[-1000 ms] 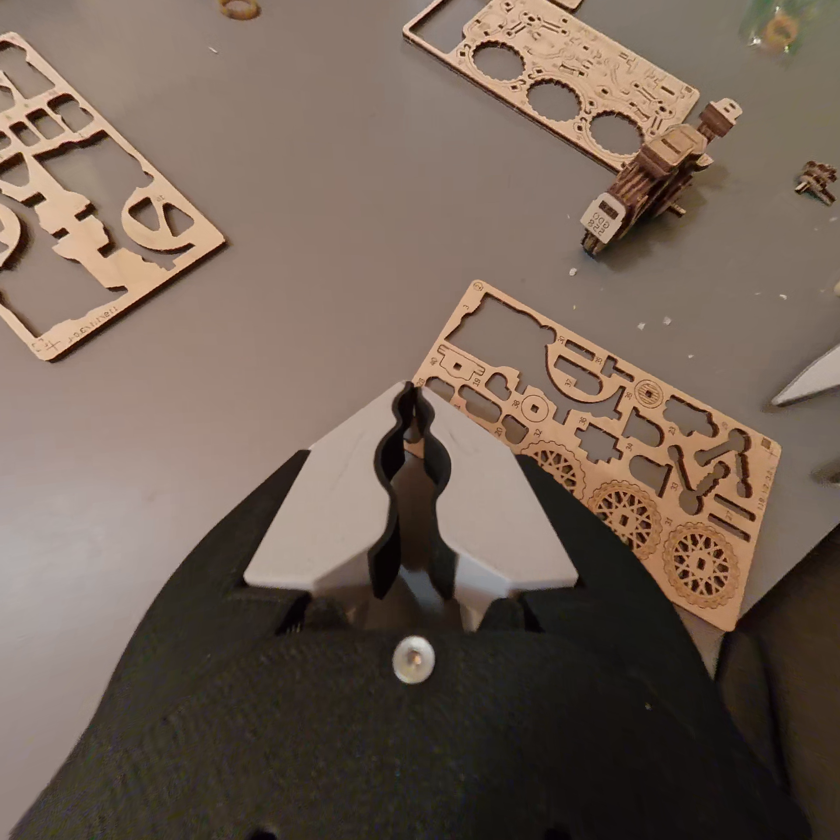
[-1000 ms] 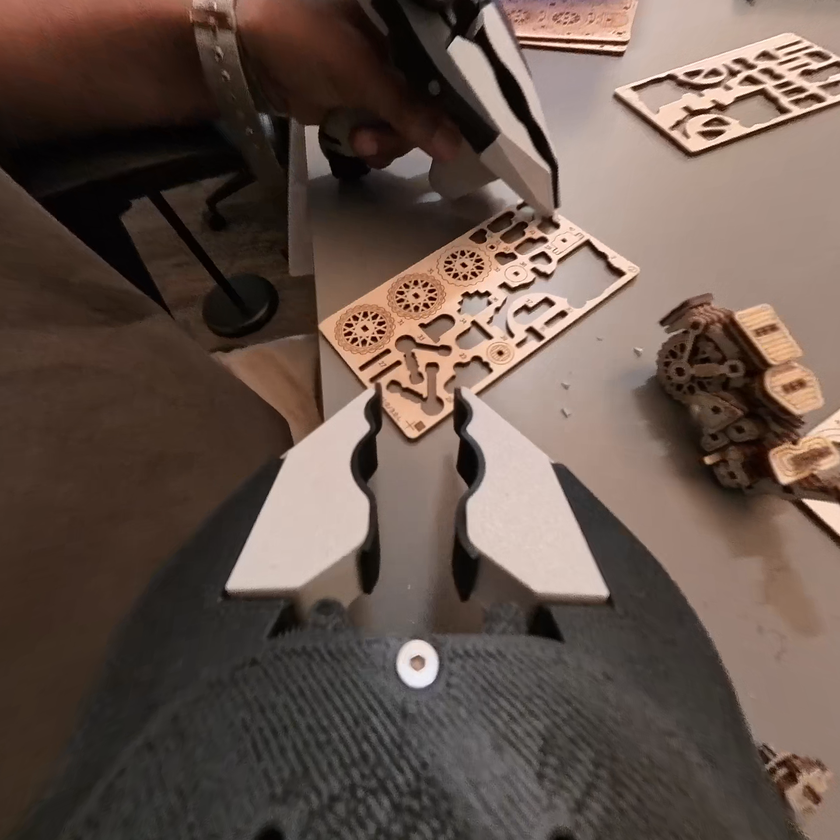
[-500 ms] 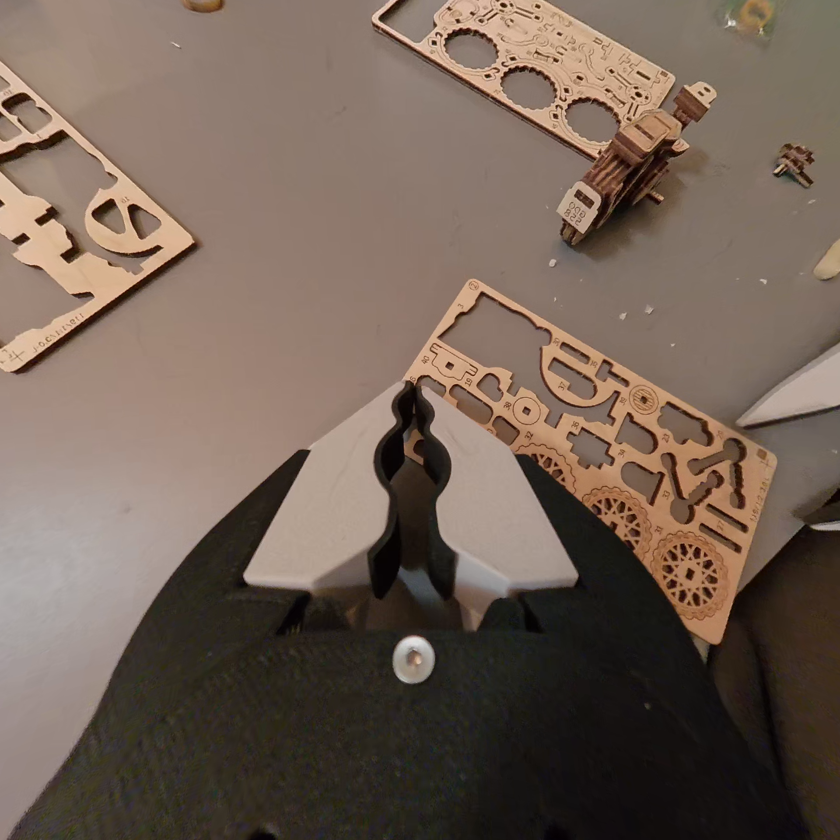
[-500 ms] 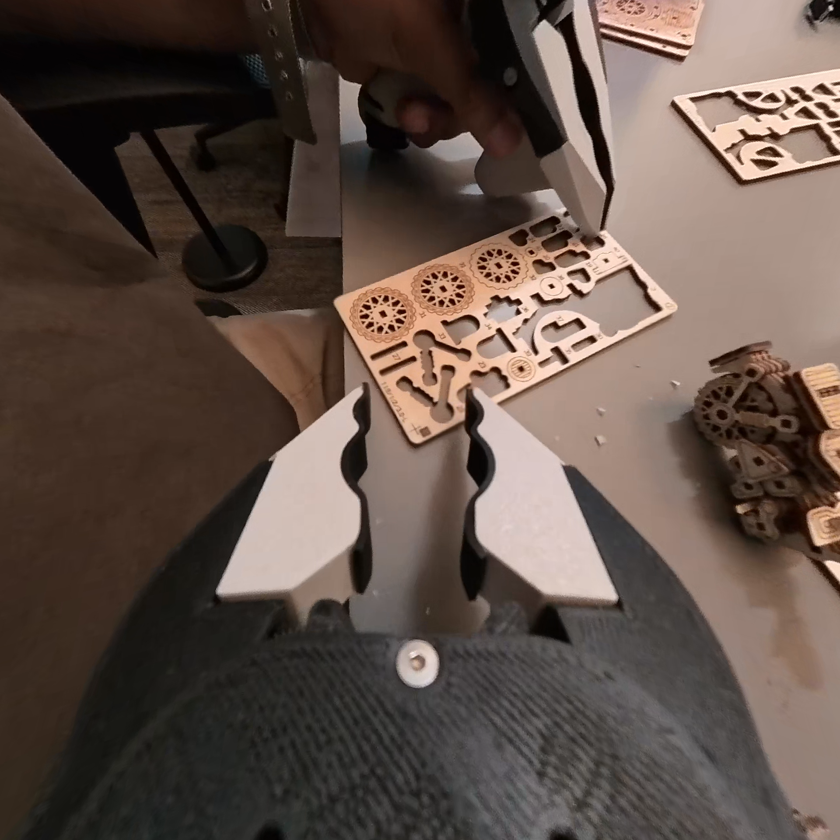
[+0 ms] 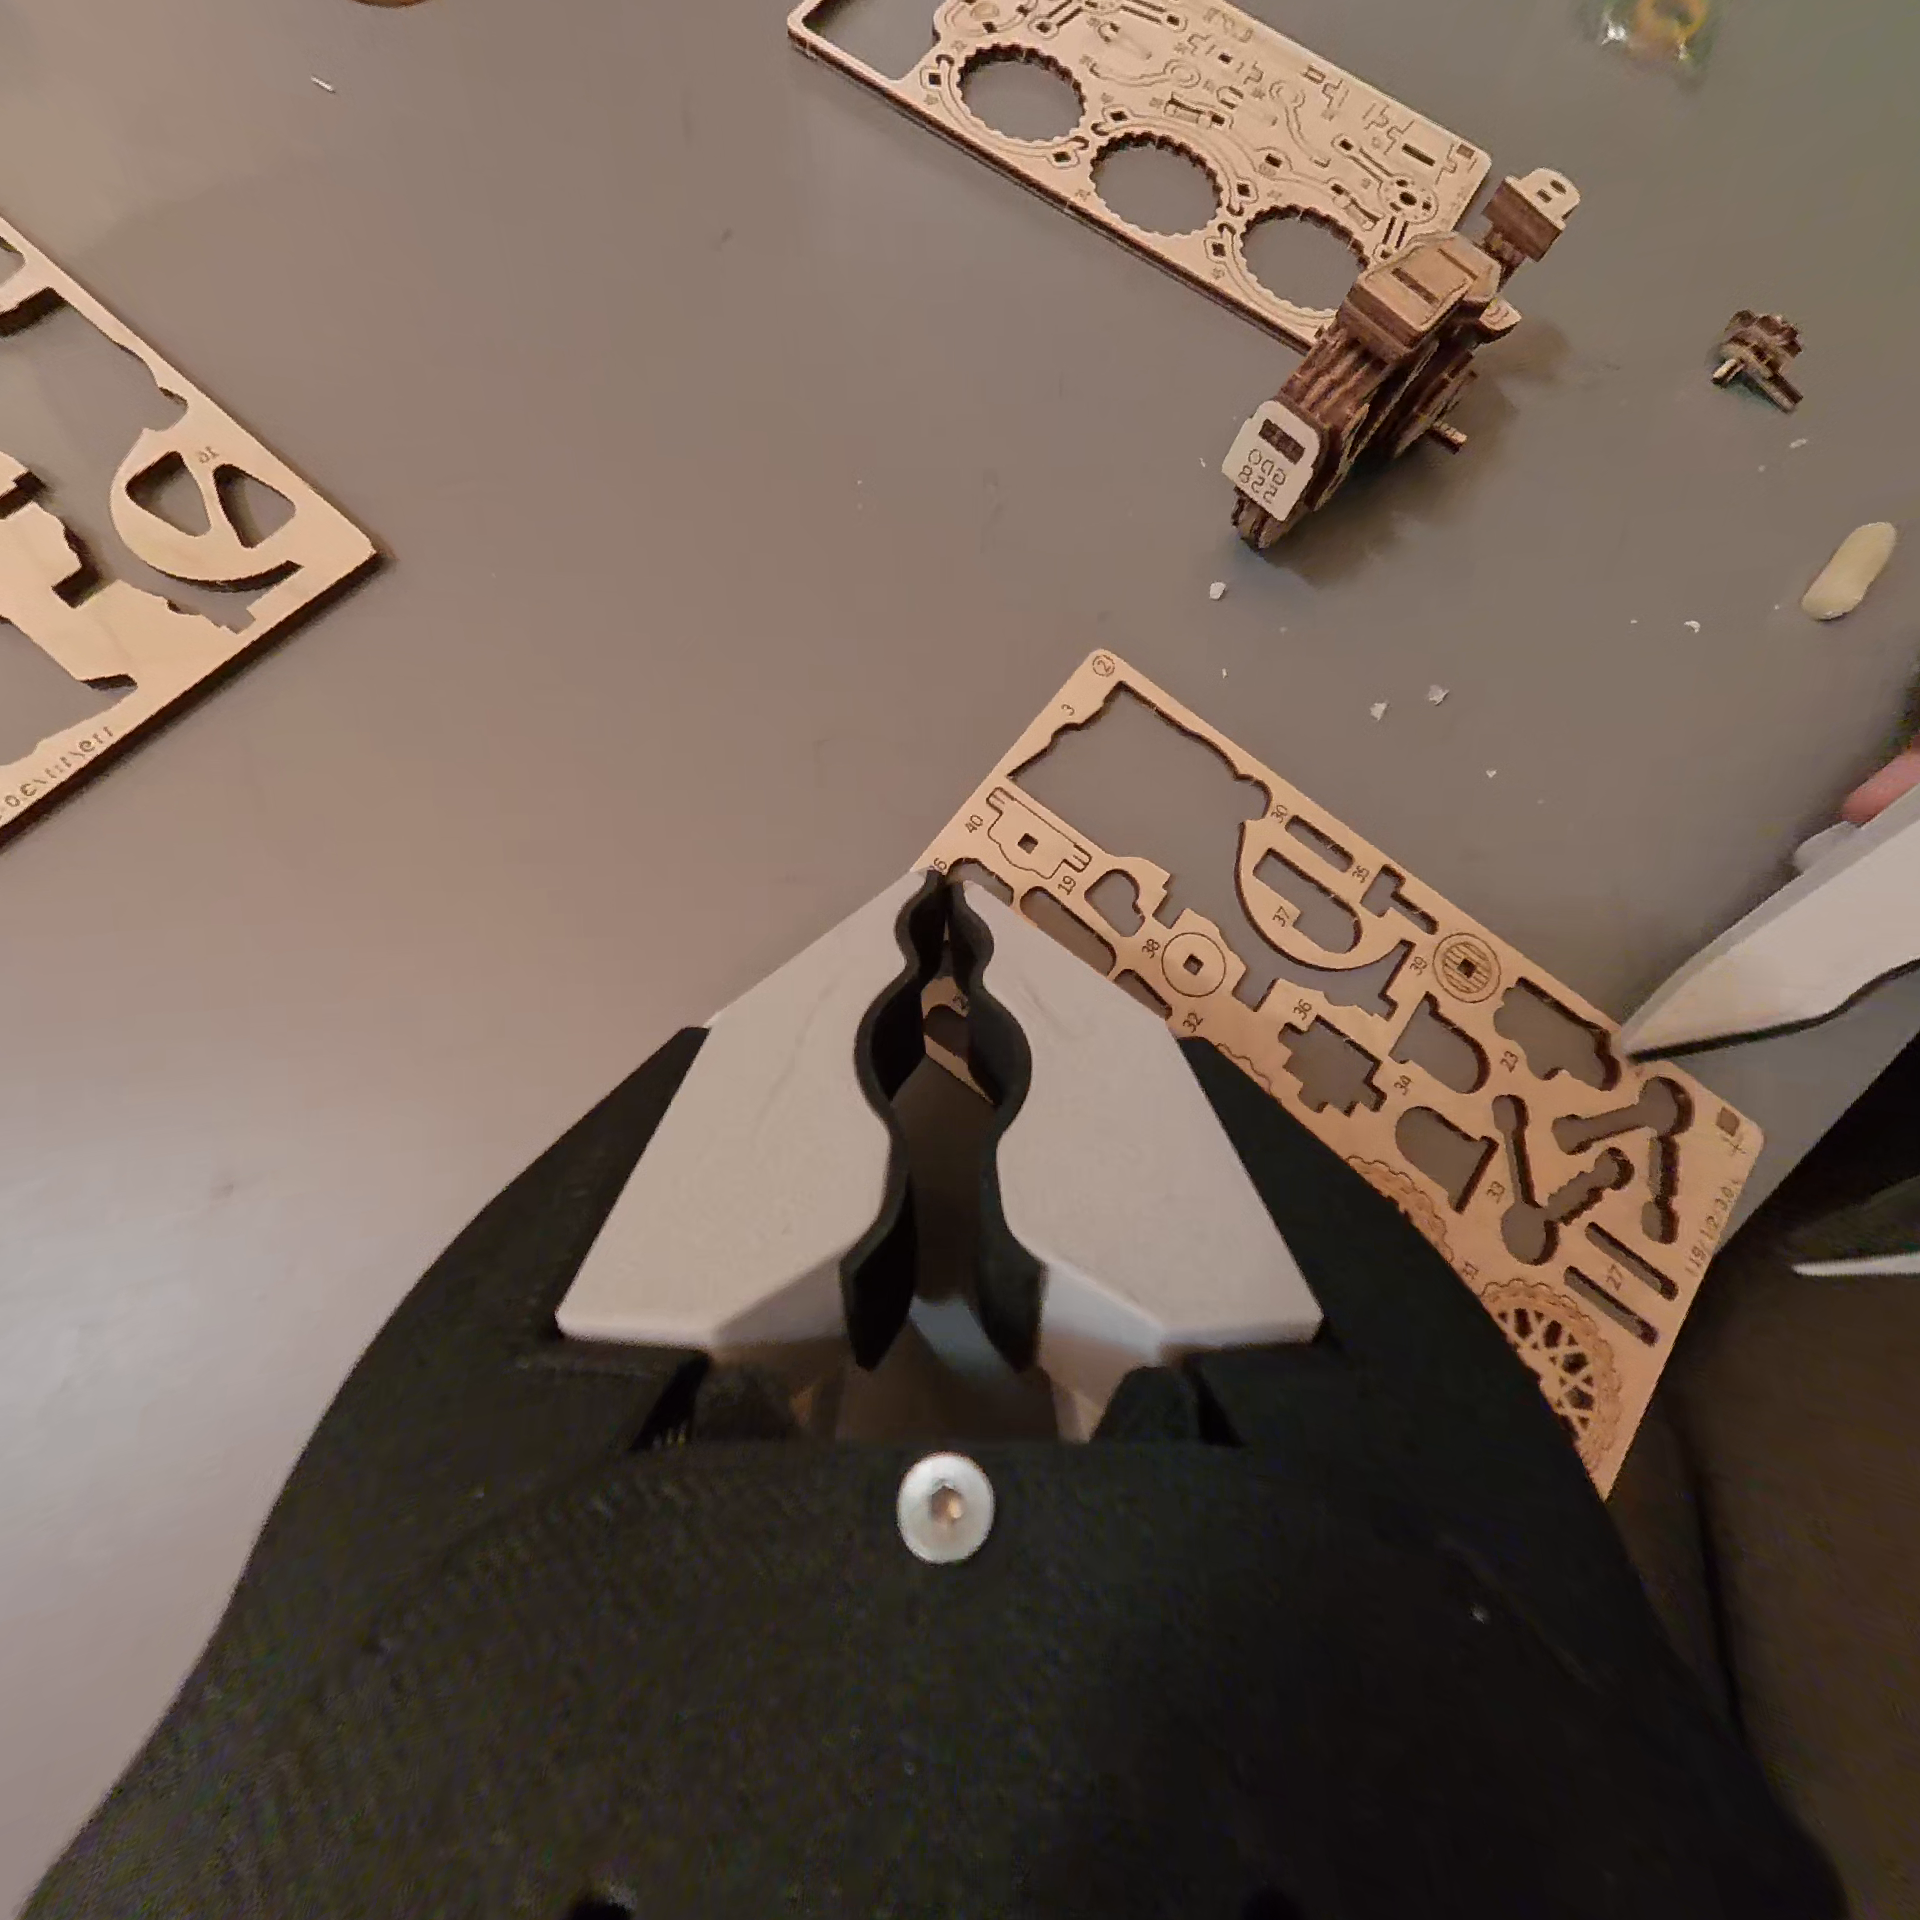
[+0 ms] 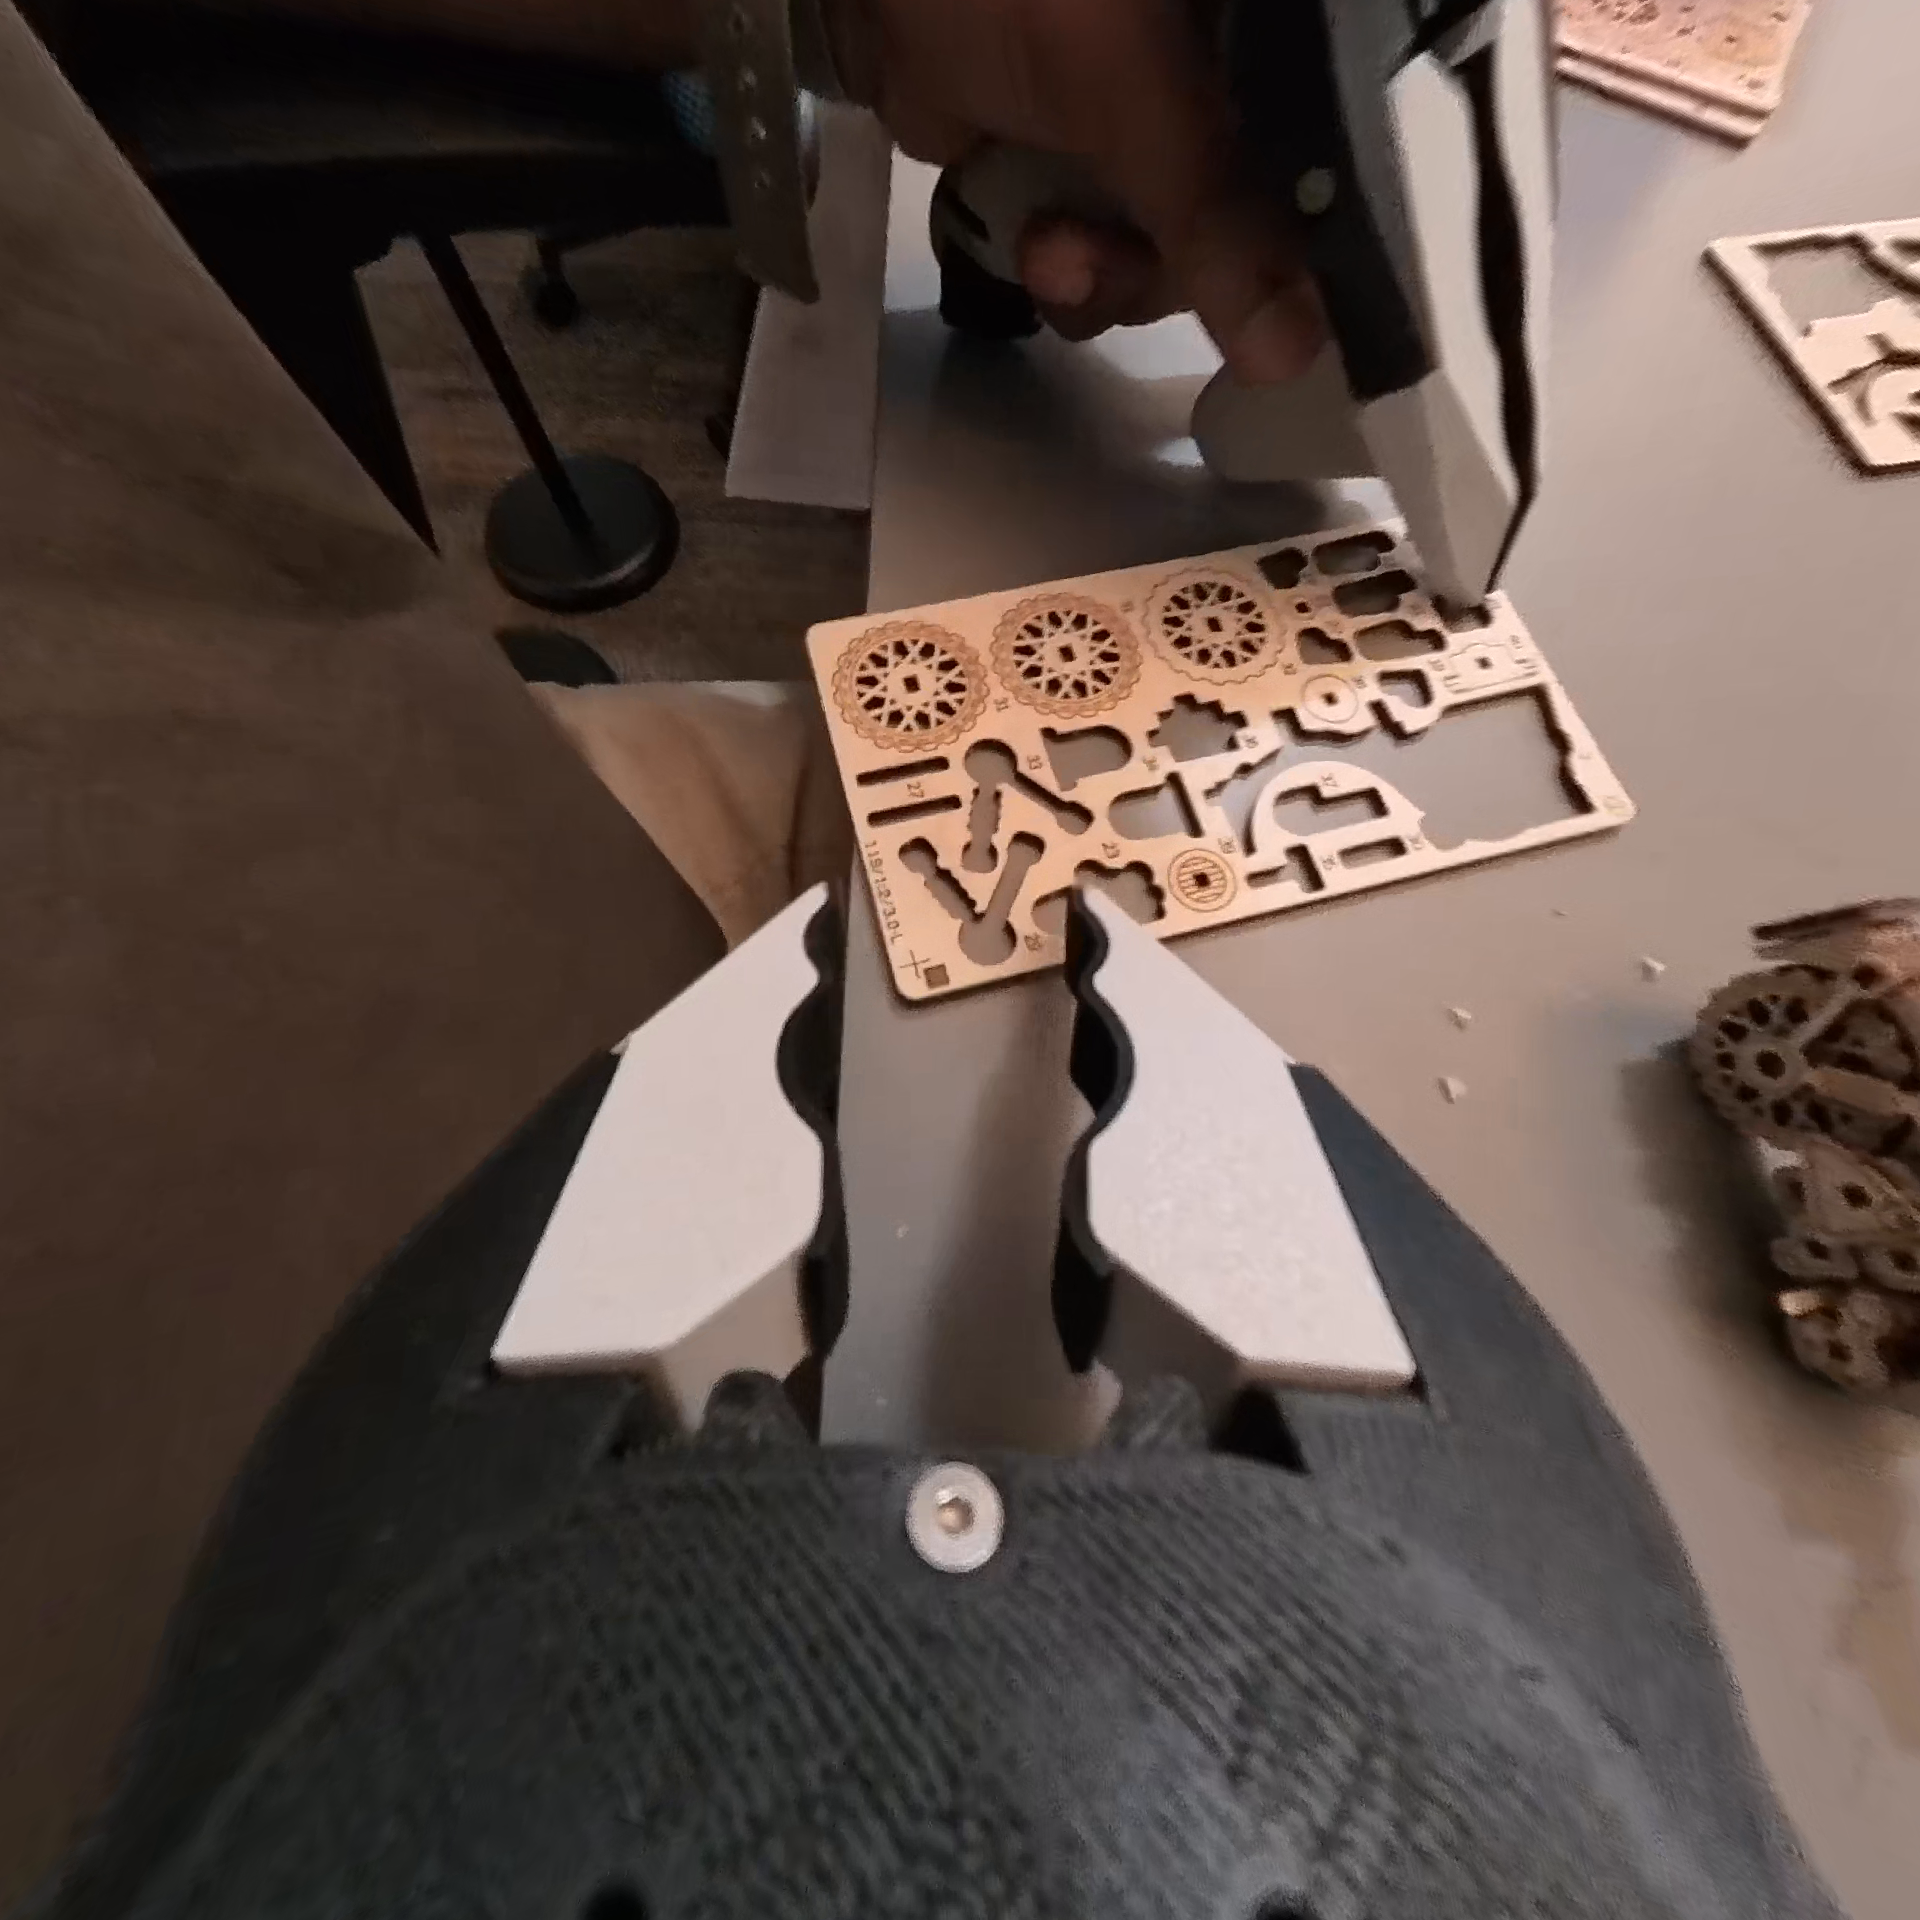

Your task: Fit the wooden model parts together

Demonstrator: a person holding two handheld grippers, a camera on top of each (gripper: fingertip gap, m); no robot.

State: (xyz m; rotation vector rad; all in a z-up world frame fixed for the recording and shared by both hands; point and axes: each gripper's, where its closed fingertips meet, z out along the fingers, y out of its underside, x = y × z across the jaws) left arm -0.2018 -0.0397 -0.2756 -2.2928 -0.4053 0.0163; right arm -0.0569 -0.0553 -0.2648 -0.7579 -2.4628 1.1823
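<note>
1. The left claw [image 5: 943,883], tips still pressed together, stays planted on the wooden parts sheet [image 5: 1340,997] corner.
2. The right claw [image 6: 951,909], fingers spread, has edged closer to the sheet's near corner; the half-built model [image 5: 1382,353] lies beyond on the surface [image 5: 623,520].

We see a pale wooden parts sheet [image 5: 1340,997] lying flat at the near edge of the grey desk [image 5: 644,436], one end overhanging it. Many shapes are punched out; three spoked wheels [image 6: 1060,665] remain. A dark, partly built model [image 5: 1371,353] stands farther in. Another sheet with three round holes [image 5: 1132,135] lies beyond it, and a third sheet [image 5: 135,561] near the left edge.
</note>
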